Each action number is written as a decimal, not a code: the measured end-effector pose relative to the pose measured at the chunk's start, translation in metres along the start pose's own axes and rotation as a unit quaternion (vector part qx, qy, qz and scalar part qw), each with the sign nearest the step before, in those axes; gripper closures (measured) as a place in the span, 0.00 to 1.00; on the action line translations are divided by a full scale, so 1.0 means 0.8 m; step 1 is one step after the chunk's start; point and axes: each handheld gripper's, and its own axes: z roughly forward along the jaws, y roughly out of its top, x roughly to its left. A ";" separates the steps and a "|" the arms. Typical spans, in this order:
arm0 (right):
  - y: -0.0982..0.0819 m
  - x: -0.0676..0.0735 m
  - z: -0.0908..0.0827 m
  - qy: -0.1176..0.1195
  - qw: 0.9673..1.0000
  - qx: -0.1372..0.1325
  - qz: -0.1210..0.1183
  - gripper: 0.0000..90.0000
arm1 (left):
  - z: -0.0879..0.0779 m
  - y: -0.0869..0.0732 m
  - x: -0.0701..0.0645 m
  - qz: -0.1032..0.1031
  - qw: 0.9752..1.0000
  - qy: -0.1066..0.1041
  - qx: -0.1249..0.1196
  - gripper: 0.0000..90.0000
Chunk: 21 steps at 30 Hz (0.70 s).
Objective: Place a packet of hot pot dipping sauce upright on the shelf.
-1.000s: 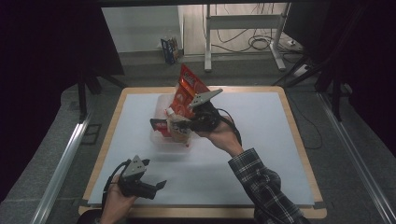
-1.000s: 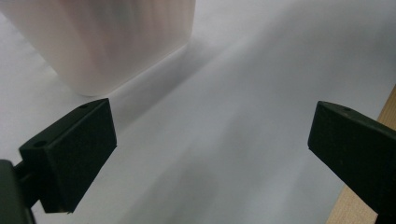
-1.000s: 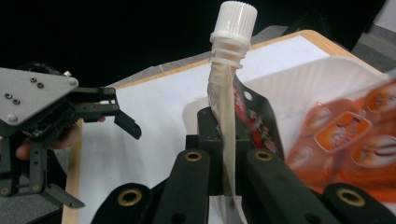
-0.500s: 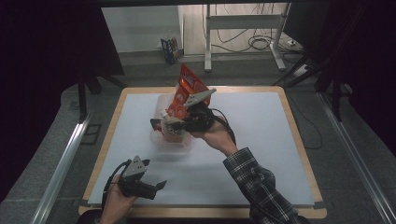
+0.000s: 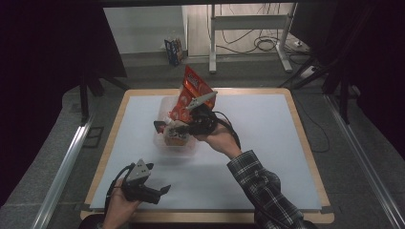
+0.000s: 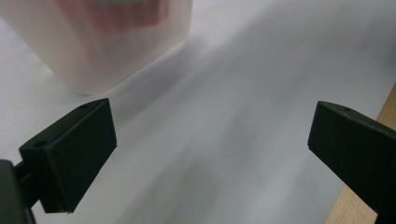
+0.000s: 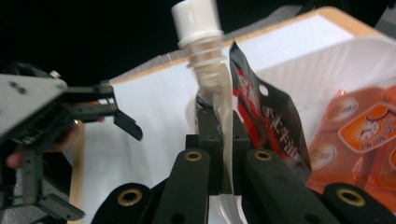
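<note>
The left tongs (image 5: 160, 191) lie low at the near left corner of the surface (image 5: 267, 143), held in a hand, jaws wide apart with nothing between them. They point across the white sheet toward the translucent plastic tub (image 6: 107, 51), which stands a little ahead of them and to the left of their jaws.

Further right and farther off, the right tongs (image 7: 222, 154) are clamped tight on a spouted pouch (image 7: 219, 93). Seen along those tongs, the pouch's flat body sits pinched between the two jaws. Its long axis runs straight out ahead of them, and the white screw cap (image 7: 196, 21) points away past the tips. From above, the right tongs (image 5: 165, 128) reach leftward over the tub (image 5: 177, 143), which holds a pale packet. A tall red snack bag (image 5: 191, 93) leans up just behind the tongs. In the right gripper view, orange packets (image 7: 359, 135) lie to the right of the jaws inside the tub.

The surface is a white mat on a wooden board with a light timber edge (image 5: 305, 138). Beyond it the room is dim, with grey floor, dark curtains at both sides, a metal stand (image 5: 248, 33) and loose cables (image 5: 267, 45) at the back.
</note>
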 end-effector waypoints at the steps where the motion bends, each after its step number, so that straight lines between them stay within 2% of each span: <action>1: -0.002 -0.001 0.004 -0.004 1.000 0.006 0.000 0.99 | 0.000 0.000 0.000 0.000 1.000 0.000 0.001 0.01; 2: -0.003 0.000 0.008 -0.018 1.000 0.020 -0.003 0.99 | 0.000 0.000 0.000 0.000 1.000 0.000 0.000 0.01; 3: -0.007 -0.001 0.019 -0.045 0.998 0.053 -0.014 0.99 | 0.000 0.000 0.000 -0.001 1.000 0.000 0.000 0.01; 4: -0.010 -0.002 0.026 -0.049 0.996 0.066 -0.016 0.99 | 0.000 0.000 0.000 0.000 1.000 0.000 0.001 0.01; 5: -0.014 -0.005 0.030 -0.033 0.998 0.049 -0.006 0.99 | -0.001 0.000 0.000 0.000 1.000 0.000 0.001 0.01; 6: -0.015 -0.006 0.031 -0.029 0.999 0.045 -0.002 0.99 | -0.001 0.000 0.000 0.000 1.000 0.001 0.001 0.01; 11: -0.011 -0.006 0.032 -0.042 0.998 0.047 -0.010 0.99 | -0.001 0.000 0.001 -0.001 1.000 0.000 0.001 0.01; 21: -0.011 -0.004 0.037 -0.040 0.999 0.034 -0.004 0.98 | 0.000 0.000 0.000 0.000 1.000 0.002 0.000 0.01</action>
